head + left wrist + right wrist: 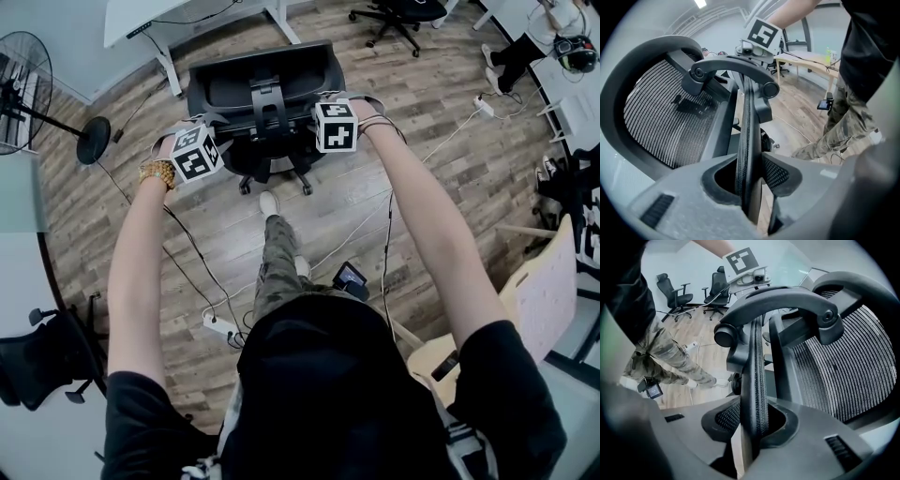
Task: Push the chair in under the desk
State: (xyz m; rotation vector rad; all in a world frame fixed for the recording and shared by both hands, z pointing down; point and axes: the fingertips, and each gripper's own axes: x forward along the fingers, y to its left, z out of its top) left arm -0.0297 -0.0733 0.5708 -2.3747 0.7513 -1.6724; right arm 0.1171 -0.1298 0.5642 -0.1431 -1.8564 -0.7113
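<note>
A black mesh office chair (258, 89) stands on the wood floor with its back toward me, just in front of the white desk (159, 14). My left gripper (200, 139) is shut on the left part of the backrest's top rim (746, 140), and the thin dark edge runs up between its jaws (750, 185). My right gripper (331, 105) is shut on the right part of the same rim (757, 376), with the edge pinched between its pads (752, 427). The headrest bracket (265, 98) sits between the two grippers. In the head view, the marker cubes hide the fingertips.
A standing fan (23, 94) is at the left and another black chair (37, 361) at the lower left. A third office chair (398, 14) stands at the back right. A power strip (220, 326) and cables lie on the floor near my foot (269, 203). A light wooden chair (544, 291) is at the right.
</note>
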